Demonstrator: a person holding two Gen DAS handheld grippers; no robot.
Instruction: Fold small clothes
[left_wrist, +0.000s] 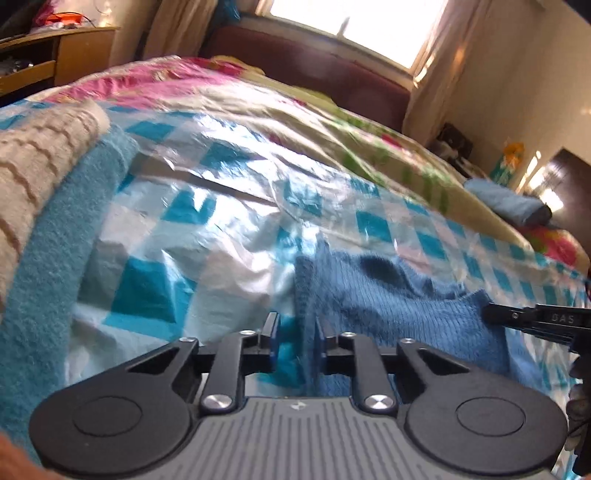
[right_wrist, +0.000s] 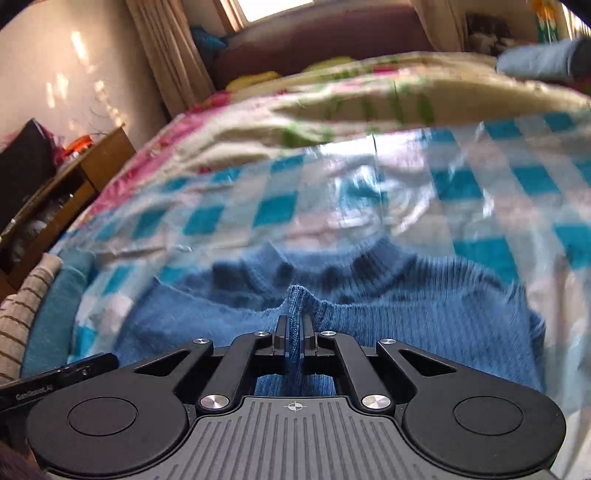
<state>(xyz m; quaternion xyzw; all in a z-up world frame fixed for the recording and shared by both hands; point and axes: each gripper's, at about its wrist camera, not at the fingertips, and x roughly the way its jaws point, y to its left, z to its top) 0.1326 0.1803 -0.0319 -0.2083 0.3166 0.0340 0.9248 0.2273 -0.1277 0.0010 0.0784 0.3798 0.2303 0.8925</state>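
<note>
Right wrist view shows the right tool (right_wrist: 294, 334) pinching a fold of the blue knit garment (right_wrist: 369, 306) on the checkered bed cover (right_wrist: 273, 210), striped towel (right_wrist: 22, 314) at nine o'clock, while the left tool (left_wrist: 296, 332), partly parted, straddles the garment's edge.

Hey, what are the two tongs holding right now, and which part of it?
The right tongs pinch a raised fold of the blue knit sweater. The left tongs stand apart around its edge, not clamped.

Blue knit garment (right_wrist: 369, 306), seemingly part-folded
</note>
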